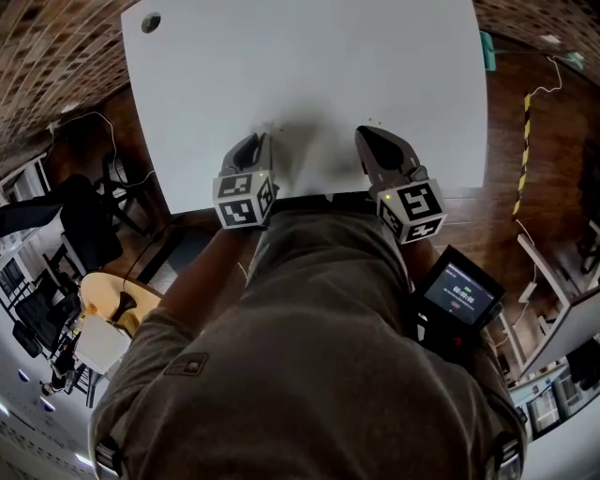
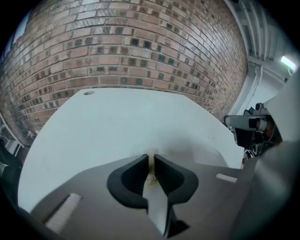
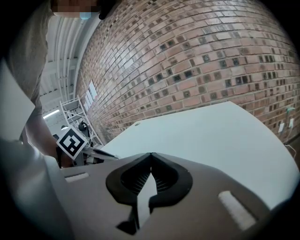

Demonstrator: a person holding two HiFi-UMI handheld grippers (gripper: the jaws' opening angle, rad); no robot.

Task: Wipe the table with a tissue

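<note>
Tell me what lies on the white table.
The table shows only a dark round spot near a far corner. The left gripper, pinching a pale scrap, and right gripper cover patches at its near edge.

table (image 1: 309, 75): white, rectangular top, level, small dark round hole (image 1: 150, 22) near its far left corner | tissue (image 2: 151, 164): small pale cream scrap, pinched between the closed jaws of the left gripper (image 2: 152, 157), only a sliver showing, over the tabletop's near edge, left of middle
</note>
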